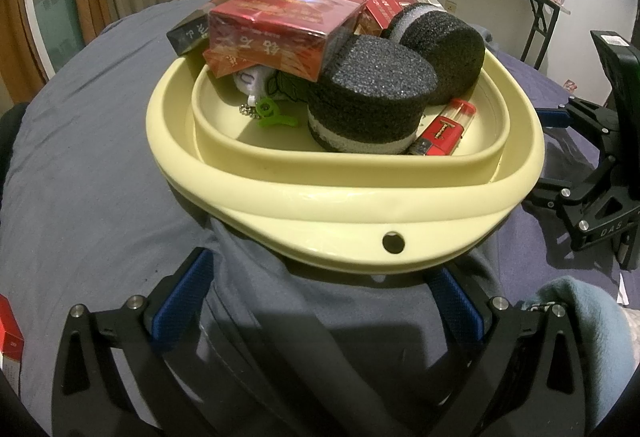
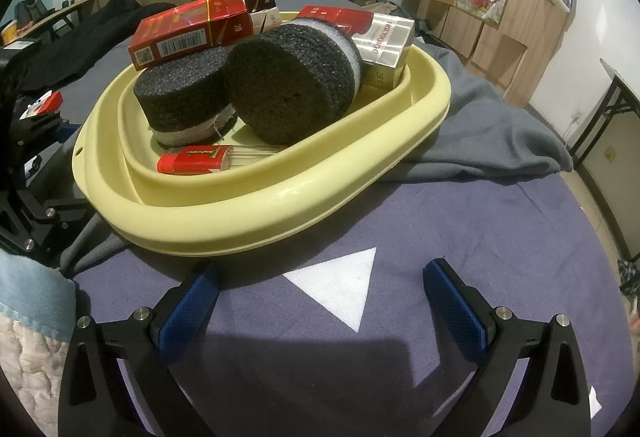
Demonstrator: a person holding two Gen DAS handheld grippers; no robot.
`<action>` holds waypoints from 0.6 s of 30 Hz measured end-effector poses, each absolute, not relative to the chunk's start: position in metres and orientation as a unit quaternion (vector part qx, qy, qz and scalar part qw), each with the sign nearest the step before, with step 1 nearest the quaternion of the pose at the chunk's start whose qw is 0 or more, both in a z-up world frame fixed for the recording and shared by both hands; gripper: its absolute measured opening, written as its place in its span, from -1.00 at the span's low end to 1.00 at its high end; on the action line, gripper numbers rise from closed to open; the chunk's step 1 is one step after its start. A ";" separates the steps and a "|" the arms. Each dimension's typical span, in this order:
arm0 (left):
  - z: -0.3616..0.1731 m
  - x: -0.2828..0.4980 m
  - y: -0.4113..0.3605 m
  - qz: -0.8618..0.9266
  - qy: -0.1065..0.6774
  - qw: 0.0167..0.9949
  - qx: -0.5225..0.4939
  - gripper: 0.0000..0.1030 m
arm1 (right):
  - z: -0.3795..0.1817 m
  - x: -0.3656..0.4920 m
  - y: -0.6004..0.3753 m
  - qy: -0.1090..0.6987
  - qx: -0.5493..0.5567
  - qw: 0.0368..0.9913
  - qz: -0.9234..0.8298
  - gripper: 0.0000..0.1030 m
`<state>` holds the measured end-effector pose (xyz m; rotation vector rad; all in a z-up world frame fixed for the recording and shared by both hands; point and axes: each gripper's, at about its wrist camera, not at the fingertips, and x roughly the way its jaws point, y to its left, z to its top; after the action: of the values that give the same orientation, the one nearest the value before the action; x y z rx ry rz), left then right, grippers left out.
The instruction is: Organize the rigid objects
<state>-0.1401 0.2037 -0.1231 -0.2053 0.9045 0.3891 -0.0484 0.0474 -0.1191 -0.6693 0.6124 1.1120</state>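
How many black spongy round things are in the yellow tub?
2. One foam cylinder stands upright near the tub's front, by the red lighter. The other foam cylinder lies tipped on its side, leaning beside it. The boxes might hide more.

The red carton (image 2: 188, 31) lying on the foam discs shows "20" on its end flap, plus a barcode and a QR code on its side. The silver pack (image 2: 384, 41) reads "DONGDIOG", as far as legible. The right hand-held gripper (image 1: 600, 197) carries "DAS".
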 end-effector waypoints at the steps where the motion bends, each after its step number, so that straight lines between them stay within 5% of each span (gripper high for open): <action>1: -0.123 -0.141 0.203 0.187 0.433 0.876 -0.098 1.00 | -0.119 -0.048 0.047 0.280 -0.307 0.753 0.509 0.99; 18: -0.123 -0.160 0.198 0.186 0.433 0.876 -0.099 1.00 | -0.119 -0.048 0.047 0.281 -0.306 0.753 0.510 0.99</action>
<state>-0.1597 0.1976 -0.1228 -0.2073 0.9029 0.3888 -0.0478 0.0466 -0.1186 -0.6685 0.6137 1.1132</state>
